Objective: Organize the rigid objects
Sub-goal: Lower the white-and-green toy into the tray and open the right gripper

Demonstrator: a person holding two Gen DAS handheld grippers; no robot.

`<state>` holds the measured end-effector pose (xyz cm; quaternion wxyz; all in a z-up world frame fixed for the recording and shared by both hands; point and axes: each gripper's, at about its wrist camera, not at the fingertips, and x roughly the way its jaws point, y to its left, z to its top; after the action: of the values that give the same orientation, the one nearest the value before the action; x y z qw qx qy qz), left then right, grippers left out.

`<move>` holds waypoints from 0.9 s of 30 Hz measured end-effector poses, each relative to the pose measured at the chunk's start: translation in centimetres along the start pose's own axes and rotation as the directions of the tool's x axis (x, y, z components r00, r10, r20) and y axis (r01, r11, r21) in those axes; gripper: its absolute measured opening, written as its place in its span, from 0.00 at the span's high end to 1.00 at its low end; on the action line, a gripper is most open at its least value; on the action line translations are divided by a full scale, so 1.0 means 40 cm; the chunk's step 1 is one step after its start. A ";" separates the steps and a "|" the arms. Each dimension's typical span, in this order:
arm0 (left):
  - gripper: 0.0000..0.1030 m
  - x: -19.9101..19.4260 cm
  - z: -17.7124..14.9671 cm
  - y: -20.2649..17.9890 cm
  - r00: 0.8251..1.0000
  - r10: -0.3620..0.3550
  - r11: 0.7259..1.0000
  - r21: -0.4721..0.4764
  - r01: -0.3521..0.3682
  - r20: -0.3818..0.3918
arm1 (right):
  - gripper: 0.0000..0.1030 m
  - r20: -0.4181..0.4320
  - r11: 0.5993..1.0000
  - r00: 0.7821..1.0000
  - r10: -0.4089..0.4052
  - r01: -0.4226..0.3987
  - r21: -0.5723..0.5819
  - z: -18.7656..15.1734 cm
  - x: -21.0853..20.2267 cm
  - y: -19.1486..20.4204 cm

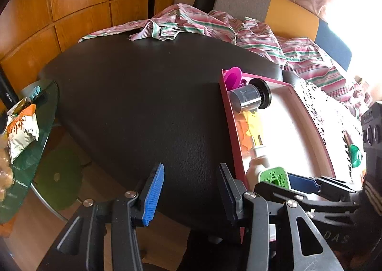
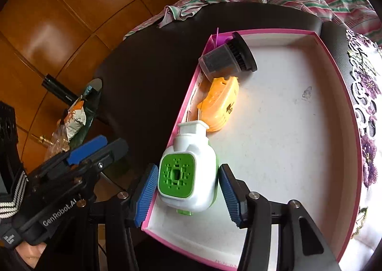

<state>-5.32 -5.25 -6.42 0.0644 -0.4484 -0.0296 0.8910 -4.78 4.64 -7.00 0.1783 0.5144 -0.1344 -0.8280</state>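
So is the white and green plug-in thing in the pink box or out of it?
In: the plug-in lies inside the pink box, by its left wall.

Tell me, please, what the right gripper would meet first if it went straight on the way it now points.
Most likely the white and green plug-in device: it lies in the pink tray directly between the open fingers of the right gripper. Depth is unclear, but nothing else appears before it.

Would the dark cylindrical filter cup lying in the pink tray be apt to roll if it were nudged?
Probably: the filter cup lies on its side, though its wider black rim should curve the roll. It leans against the tray wall and the orange piece, which may check it. It looks like rigid plastic.
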 end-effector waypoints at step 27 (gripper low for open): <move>0.54 -0.010 -0.006 -0.031 1.000 0.000 0.999 0.033 0.000 -0.005 | 0.48 0.043 0.999 0.998 -0.045 0.046 -0.013 -0.029 -0.060 -0.020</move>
<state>-4.77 -4.09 -6.11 0.0718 -0.4497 -0.0144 0.8902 -2.89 6.37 -5.89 0.1602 0.4981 -0.1206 -0.8436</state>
